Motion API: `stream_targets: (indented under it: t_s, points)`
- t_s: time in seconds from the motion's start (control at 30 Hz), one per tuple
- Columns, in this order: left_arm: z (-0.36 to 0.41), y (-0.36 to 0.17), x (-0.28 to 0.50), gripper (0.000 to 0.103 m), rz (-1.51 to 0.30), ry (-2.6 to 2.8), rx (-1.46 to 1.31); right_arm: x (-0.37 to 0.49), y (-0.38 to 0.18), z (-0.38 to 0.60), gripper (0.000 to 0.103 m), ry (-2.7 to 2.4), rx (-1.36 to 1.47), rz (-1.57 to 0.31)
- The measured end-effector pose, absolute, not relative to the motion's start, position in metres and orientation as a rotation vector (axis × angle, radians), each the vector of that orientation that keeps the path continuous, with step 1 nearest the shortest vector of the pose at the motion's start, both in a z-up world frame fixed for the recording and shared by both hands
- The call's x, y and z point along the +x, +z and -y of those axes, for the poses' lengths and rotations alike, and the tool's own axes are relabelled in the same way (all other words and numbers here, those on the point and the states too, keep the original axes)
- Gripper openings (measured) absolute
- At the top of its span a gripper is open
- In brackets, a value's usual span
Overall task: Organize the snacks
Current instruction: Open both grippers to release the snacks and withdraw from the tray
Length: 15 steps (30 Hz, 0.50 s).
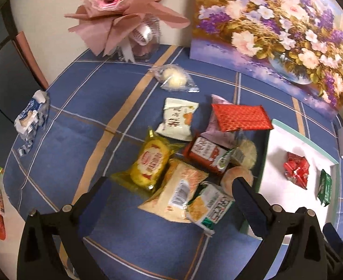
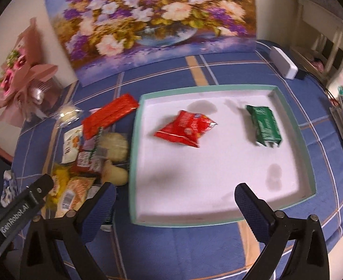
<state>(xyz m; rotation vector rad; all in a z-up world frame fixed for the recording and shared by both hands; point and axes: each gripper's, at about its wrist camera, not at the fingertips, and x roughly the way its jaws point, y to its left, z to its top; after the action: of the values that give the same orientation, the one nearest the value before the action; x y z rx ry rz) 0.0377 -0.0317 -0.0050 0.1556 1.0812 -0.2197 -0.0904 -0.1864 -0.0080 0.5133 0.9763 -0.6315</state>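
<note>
The left gripper (image 1: 171, 194) hangs with its jaws spread wide and nothing between them, above a heap of snack packets (image 1: 183, 163) on a blue checked tablecloth (image 1: 78, 128). The right gripper (image 2: 175, 200) is likewise fully spread and empty, above the near part of a shallow white tray (image 2: 295, 128) with a teal rim. Inside the tray lie a red snack bag (image 2: 185, 128) and, well apart from it, a green packet (image 2: 264, 124); most of the tray floor is bare. The heap sits just beside the tray's left edge. A flower painting (image 2: 148, 23) leans against the wall behind.
</note>
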Motion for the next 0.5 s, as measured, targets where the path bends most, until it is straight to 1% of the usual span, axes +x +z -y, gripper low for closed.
stream_targets:
  t_s: [0.33, 0.5]
  points:
    - [-0.004, -0.01, 0.057, 0.103, -1.112, -0.132, 0.084, -0.061, -0.015, 0.161, 0.103, -0.539, 0.483, -1.025]
    - [-0.022, -0.014, 0.067, 0.103, -1.135, -0.098, 0.031, -0.051, -0.023, 0.153, 0.103, -0.475, 0.525, -1.044]
